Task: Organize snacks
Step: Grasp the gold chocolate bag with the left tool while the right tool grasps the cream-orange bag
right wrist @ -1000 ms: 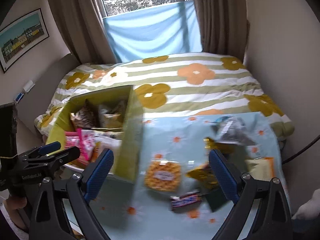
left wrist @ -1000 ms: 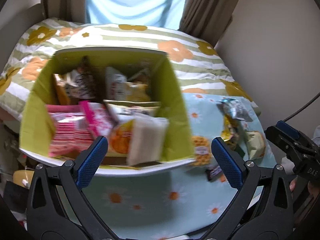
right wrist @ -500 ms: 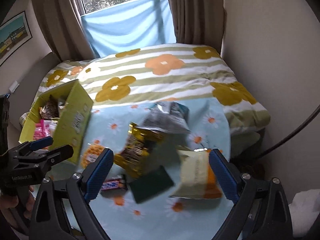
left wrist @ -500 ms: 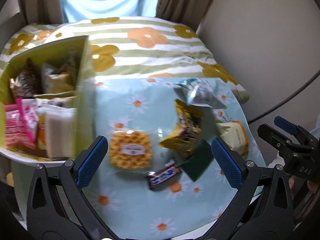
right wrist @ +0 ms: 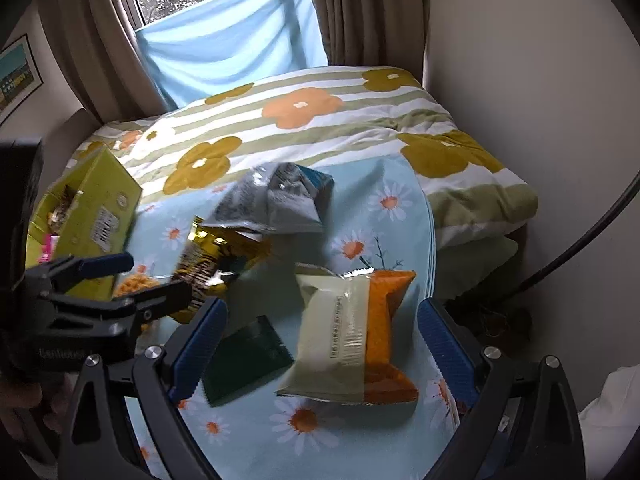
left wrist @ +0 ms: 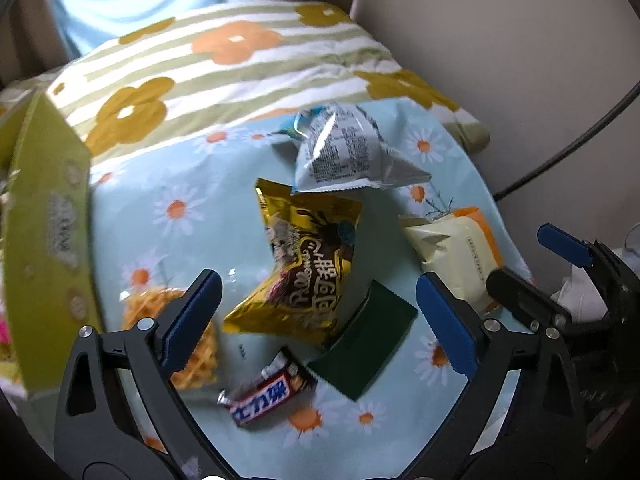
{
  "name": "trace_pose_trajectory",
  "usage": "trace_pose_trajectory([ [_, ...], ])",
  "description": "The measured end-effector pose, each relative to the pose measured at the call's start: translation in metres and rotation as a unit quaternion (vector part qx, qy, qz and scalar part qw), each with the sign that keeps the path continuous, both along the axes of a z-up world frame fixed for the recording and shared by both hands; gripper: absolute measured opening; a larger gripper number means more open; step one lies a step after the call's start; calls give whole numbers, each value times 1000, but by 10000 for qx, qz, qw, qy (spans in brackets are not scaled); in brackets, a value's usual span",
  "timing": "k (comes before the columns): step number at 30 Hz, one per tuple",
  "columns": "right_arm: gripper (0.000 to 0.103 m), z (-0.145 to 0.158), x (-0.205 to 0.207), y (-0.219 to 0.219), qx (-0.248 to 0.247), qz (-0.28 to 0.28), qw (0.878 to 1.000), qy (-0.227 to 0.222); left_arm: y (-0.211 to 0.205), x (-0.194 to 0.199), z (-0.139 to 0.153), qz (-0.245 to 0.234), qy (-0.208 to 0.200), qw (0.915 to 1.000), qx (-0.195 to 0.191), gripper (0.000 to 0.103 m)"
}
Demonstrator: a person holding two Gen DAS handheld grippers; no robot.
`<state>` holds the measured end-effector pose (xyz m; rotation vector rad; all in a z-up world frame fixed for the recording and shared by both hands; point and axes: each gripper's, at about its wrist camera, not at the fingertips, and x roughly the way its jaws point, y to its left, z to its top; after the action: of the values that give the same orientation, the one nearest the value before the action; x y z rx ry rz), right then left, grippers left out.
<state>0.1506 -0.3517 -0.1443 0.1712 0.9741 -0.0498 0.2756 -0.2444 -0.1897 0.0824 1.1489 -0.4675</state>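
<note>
Loose snacks lie on the daisy-print tablecloth [left wrist: 168,184]: a gold bag [left wrist: 308,264], a silver bag [left wrist: 344,152], a cream-and-orange packet [left wrist: 456,256], a dark green sachet [left wrist: 364,344], a chocolate bar [left wrist: 268,392] and an orange waffle snack [left wrist: 192,344]. My left gripper [left wrist: 318,300] hangs over the gold bag; its jaws are closing, and the pads are clear of the bag. My right gripper [right wrist: 322,320] stands open above the cream-and-orange packet [right wrist: 348,328]. The green box [right wrist: 92,216] with packed snacks sits at the left.
Behind the table lies a bed with a striped flower duvet [right wrist: 304,120], then curtains [right wrist: 352,12] and a window. A wall [right wrist: 520,80] and a black cable [right wrist: 580,240] are at the right. The table's edge drops off just right of the packet.
Both grippers have swung right and down, from the green box to over the loose snacks. The box has slid to the left edge of both views.
</note>
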Motion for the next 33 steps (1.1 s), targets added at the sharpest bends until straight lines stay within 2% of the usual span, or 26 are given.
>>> trace_pose_trajectory([
  [7, 95, -34, 2, -4, 13, -130, 9996, 247, -18, 20, -39, -333, 339, 9986, 237, 91],
  [11, 94, -40, 2, 3, -314, -83, 9993, 186, -21, 28, -57, -326, 591, 9976, 151, 91],
  [13, 94, -44, 3, 7, -465, -40, 9987, 197, -22, 30, -64, -344, 627, 9972, 203, 86],
  [15, 94, -47, 5, 9, -526, -45, 9984, 211, -24, 33, -71, -353, 658, 9968, 303, 77],
  [16, 94, -49, 5, 9, -536, -54, 9983, 226, -24, 34, -74, -357, 669, 9966, 324, 76],
  [19, 94, -54, 9, 8, -543, -116, 9981, 279, -24, 35, -74, -407, 583, 9969, 342, 70],
  [24, 87, -63, 14, 8, -525, -139, 9978, 379, -29, 35, -72, -528, 403, 9961, 573, 52],
  [31, 86, -68, 19, 9, -546, -174, 9971, 492, -29, 36, -69, -528, 451, 9959, 586, 51],
  [33, 80, -70, 21, 9, -554, -178, 9968, 540, -27, 36, -68, -500, 464, 9959, 588, 50],
])
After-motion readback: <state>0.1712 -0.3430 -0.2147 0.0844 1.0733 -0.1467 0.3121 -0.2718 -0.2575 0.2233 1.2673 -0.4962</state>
